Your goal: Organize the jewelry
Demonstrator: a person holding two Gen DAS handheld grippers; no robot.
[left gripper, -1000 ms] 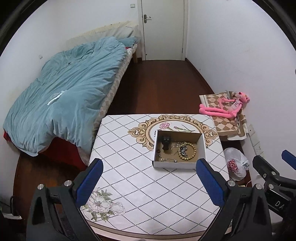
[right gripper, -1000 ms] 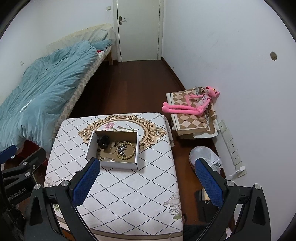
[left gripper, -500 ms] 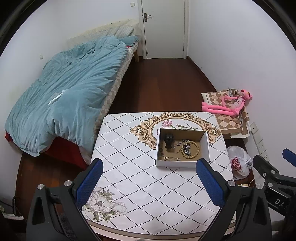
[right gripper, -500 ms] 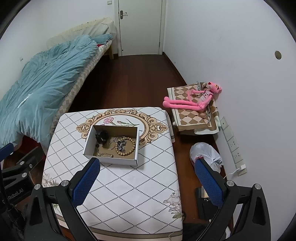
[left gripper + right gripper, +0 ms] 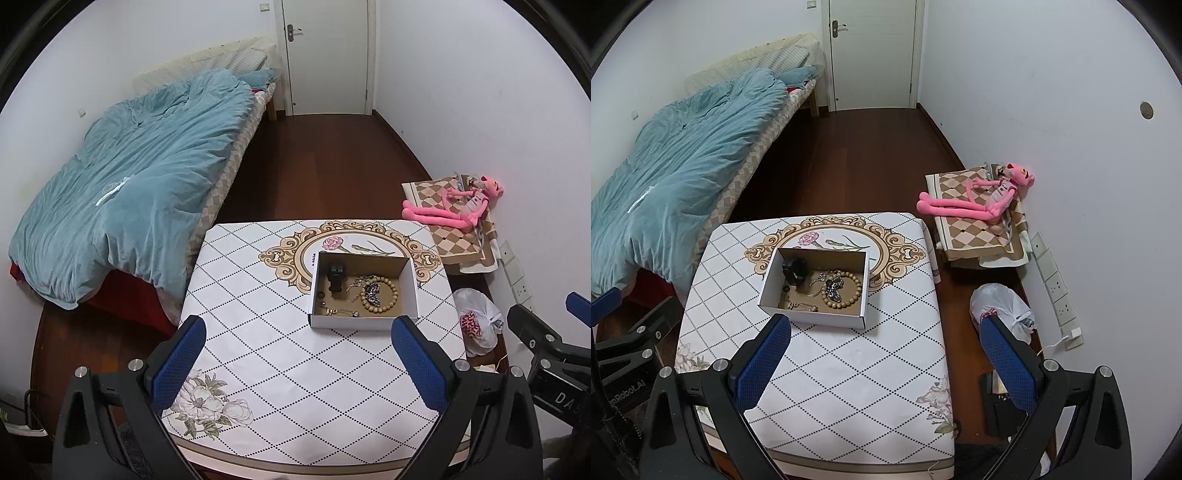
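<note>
Left gripper held above the near part of the table, jaws spread wide, nothing between the blue pads. Right gripper likewise wide and empty, hanging over the table's right edge, its right finger over the floor.

White cardboard box sits on the far half of the table, partly over the gold ornamental medallion. Inside the box: wooden bead bracelet at right, tangled silver chain within its loop, black watch at back left, small gold pieces along the near wall.

Left view only: the right gripper's frame at the right border. Right view only: the left gripper's frame at the left border, a round wall hole, a dark object on the floor beside the table.

Both views: bed with teal duvet, pink plush toy on a checkered cushion, white plastic bag.
</note>
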